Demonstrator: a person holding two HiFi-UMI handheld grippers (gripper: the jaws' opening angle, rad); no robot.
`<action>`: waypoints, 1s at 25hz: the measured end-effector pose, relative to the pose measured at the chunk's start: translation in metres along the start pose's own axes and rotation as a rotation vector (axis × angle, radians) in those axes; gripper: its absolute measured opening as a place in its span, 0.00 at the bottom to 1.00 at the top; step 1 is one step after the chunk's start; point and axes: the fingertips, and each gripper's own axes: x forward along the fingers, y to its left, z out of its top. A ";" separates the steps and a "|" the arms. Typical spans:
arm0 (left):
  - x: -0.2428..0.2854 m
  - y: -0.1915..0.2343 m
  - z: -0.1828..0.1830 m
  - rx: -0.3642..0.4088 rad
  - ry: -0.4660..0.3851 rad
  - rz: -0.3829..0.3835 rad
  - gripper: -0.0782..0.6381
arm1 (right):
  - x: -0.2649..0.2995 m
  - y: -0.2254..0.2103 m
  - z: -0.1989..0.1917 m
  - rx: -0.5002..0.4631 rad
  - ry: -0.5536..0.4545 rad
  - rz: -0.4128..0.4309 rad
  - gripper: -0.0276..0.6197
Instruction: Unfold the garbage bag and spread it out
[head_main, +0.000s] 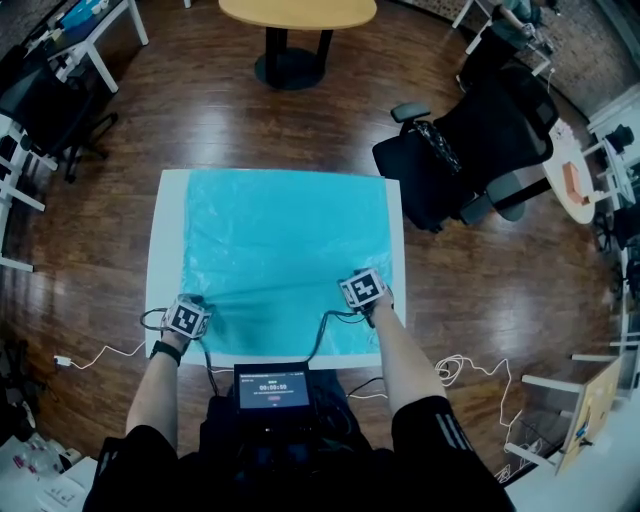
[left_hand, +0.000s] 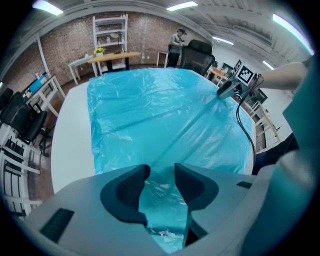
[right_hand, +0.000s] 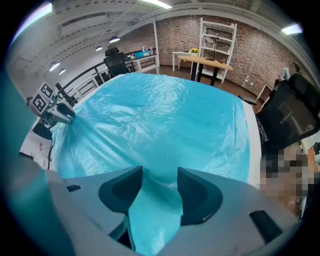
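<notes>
A turquoise garbage bag (head_main: 285, 240) lies spread flat over most of a white table (head_main: 165, 250), with a raised crease running between its two near corners. My left gripper (head_main: 192, 303) sits at the near left corner. In the left gripper view its jaws (left_hand: 161, 175) stand apart, with bag film (left_hand: 150, 110) lying in the gap. My right gripper (head_main: 357, 275) is at the near right corner. Its jaws (right_hand: 160, 180) are also apart, and a fold of the bag (right_hand: 160, 115) runs up between them. Each gripper shows in the other's view, the right gripper (left_hand: 225, 91) and the left gripper (right_hand: 67, 114).
A black office chair (head_main: 480, 140) stands right of the table and a round wooden table (head_main: 295, 12) beyond it. A small screen (head_main: 272, 388) is at the person's waist, with cables (head_main: 100, 352) trailing on the wood floor. Desks line the left wall.
</notes>
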 end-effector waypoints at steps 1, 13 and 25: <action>0.000 0.001 -0.002 -0.002 0.000 0.002 0.38 | 0.000 0.003 -0.001 0.005 0.001 0.009 0.44; -0.001 0.006 -0.011 -0.009 -0.012 0.016 0.38 | 0.001 0.011 -0.006 0.040 0.001 0.034 0.44; -0.004 -0.003 -0.012 -0.013 -0.003 -0.005 0.41 | -0.031 -0.003 0.010 0.020 -0.167 -0.022 0.44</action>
